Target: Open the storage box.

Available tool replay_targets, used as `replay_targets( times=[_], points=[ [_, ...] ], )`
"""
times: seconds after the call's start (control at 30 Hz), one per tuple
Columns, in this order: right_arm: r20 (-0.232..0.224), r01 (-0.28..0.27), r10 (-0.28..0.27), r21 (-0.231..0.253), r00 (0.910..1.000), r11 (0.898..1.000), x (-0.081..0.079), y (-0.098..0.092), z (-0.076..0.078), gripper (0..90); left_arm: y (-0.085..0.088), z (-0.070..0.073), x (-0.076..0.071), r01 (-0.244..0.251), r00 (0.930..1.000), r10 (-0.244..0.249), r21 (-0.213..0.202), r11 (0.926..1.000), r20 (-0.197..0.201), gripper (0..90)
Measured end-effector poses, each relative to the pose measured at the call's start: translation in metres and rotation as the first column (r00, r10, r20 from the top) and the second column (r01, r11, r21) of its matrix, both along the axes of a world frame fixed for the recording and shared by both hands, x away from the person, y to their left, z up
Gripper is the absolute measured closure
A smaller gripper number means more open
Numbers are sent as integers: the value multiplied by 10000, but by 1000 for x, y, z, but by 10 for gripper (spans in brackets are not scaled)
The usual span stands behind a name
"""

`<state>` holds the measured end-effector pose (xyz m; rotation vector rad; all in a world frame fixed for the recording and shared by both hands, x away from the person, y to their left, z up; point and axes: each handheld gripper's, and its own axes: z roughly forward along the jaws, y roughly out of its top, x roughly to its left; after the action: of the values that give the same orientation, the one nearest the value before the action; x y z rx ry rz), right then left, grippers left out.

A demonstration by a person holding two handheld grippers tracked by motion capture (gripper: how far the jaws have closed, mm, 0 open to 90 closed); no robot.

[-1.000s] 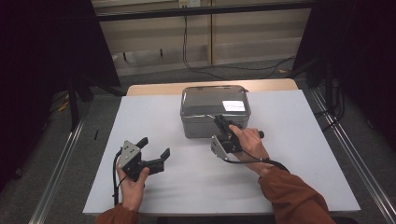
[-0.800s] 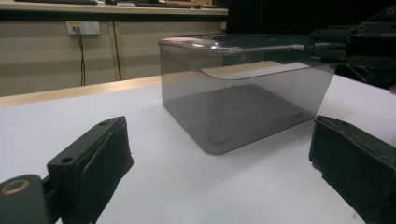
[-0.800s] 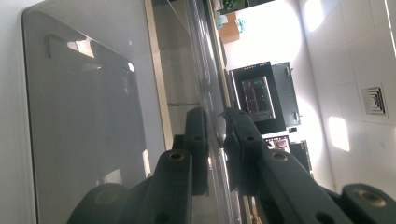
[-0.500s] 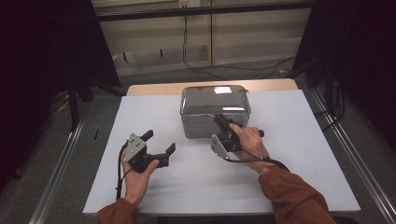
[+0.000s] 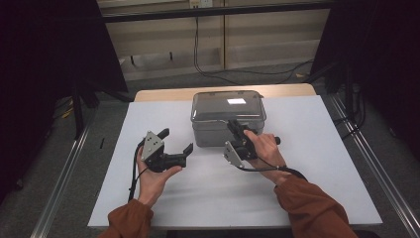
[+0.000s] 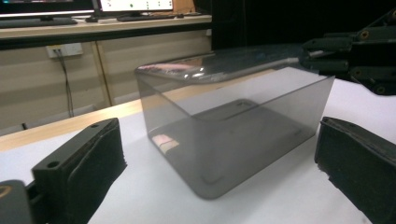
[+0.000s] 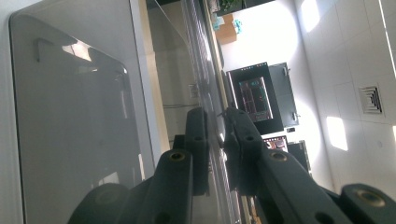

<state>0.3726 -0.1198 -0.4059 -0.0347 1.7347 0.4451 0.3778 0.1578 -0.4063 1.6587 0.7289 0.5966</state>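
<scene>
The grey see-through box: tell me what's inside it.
Through the tinted walls of the box, nothing solid shows inside, just reflections on its floor. The right gripper is clamped on the lid's front edge, hiding a small strip of the interior.

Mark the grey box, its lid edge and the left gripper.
grey box (image 6: 224, 135), left gripper view, near side wall.
lid edge (image 7: 215, 135), right gripper view, rim between the right gripper's jaws.
left gripper (image 5: 177, 141), high view, gap between its open jaws.

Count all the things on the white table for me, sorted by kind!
Grey see-through box: 1
Black grippers, left gripper and right gripper: 2
Total: 3
</scene>
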Motion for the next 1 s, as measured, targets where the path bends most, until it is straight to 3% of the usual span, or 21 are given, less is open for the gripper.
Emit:
replay_targets(
  times=[0.3,0.4,0.6,0.77,0.83,0.9,1.0],
  points=[
    [47,-44,44,53,10000,10000,1,-1,4,804,-9,-3,21,95,9999,-95,-45,9999,-97,30],
    [44,-20,19,82,10000,10000,2,-1,6,804,-11,-4,29,16,10000,-15,-65,10000,57,33],
    [100,3,-4,139,10000,9999,2,0,7,804,-19,-6,47,-6,9995,3,99,10000,300,37],
    [123,29,-32,252,9999,9997,3,0,8,804,-26,-2,61,380,9970,-429,759,9964,652,47],
    [180,66,-72,327,9998,9994,2,1,8,805,-28,-2,66,317,9973,-355,601,9977,638,42],
    [198,45,-52,344,9998,9994,3,0,9,804,-31,-2,69,210,9963,-273,771,9968,816,43],
    [175,42,-49,369,9998,9993,3,1,9,804,-35,-4,72,340,9966,-389,673,9972,726,70]
  ],
)
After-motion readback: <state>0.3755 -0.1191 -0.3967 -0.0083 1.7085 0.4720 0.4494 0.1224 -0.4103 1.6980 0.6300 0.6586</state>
